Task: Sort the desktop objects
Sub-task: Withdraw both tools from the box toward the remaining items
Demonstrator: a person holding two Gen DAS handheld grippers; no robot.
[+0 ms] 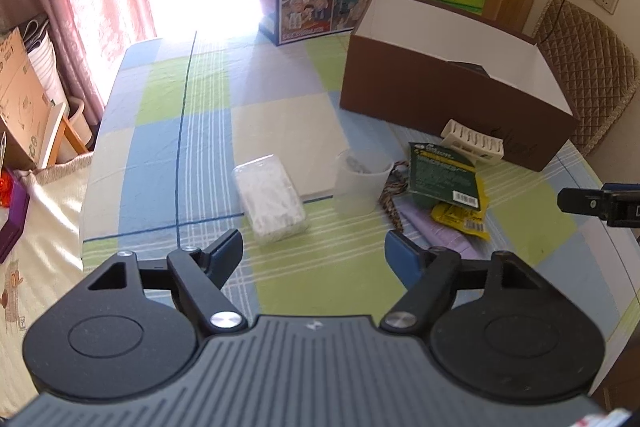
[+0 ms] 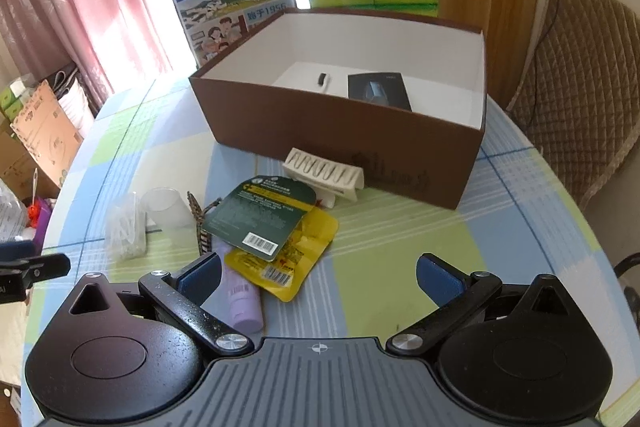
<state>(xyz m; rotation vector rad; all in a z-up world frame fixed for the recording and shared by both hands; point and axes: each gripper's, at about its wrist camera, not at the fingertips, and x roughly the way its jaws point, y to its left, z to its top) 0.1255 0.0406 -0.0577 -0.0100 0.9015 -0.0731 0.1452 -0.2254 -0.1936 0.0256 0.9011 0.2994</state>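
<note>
Your right tongs (image 2: 318,277), spread and empty like your left tongs (image 1: 314,253), hung nearest the purple tube (image 2: 242,305), which lay lengthwise just left of them.

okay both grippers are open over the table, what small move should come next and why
Probably ease the right gripper forward onto the yellow foil packet. Its jaws are open and empty, the packet lies just ahead, and the brown cardboard box behind it stands open.
</note>
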